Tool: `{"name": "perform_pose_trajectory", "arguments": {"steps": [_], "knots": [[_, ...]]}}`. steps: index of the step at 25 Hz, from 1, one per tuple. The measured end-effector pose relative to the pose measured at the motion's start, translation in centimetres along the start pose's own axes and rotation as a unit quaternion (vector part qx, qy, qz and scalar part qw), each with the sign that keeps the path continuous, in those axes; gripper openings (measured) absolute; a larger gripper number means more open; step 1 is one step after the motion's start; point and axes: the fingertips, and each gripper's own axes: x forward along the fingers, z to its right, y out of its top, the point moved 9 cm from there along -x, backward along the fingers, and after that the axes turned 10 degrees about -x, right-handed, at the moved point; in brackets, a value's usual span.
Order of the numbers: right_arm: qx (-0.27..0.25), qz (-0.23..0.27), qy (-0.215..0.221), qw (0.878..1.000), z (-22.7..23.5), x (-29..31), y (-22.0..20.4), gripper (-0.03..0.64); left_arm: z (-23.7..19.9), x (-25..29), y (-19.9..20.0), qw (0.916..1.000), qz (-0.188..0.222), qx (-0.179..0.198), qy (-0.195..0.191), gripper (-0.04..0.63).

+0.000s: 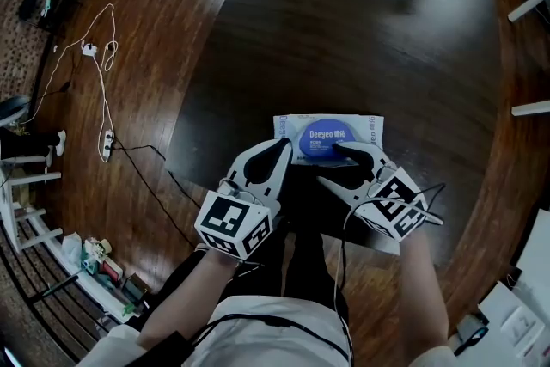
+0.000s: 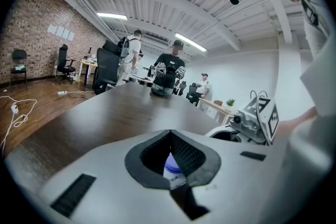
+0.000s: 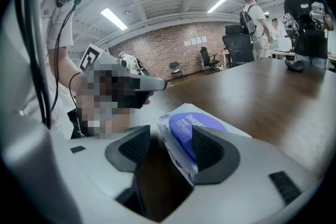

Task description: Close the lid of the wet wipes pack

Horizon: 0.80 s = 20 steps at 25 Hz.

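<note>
While the left tool (image 1: 285, 143) is pinched shut by the wet wipes pack (image 1: 371, 126) on the table (image 1: 344, 30), its blue lid (image 1: 322, 136) looks down (maybe not snapped), and the right tool (image 1: 328, 162) gapes over the near edge, so probably just a press left.

Right tongs (image 3: 170, 147) apart around wipes pack (image 3: 195, 123) edge

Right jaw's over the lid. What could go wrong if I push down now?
The wipes pack lies close to the near edge of the table; a slanted push could slide it off. The right gripper is open with one jaw over the near side of the lid, so pressing may leave the far side unsnapped.
</note>
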Motion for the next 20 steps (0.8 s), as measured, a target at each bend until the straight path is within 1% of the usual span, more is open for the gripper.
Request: {"name": "perform_pose_trajectory", "arguments": {"steps": [8, 20], "knots": [[-0.006, -0.037, 0.007, 0.999, -0.1, 1.1, -0.7, 0.236, -0.2, 0.1, 0.0, 1.0000, -0.001, 0.000, -0.006, 0.002], [-0.012, -0.060, 0.005, 0.998, -0.1, 1.8, -1.9, 0.236, -0.4, -0.1, 0.3, 1.0000, 0.000, -0.001, -0.005, 0.002]]}}
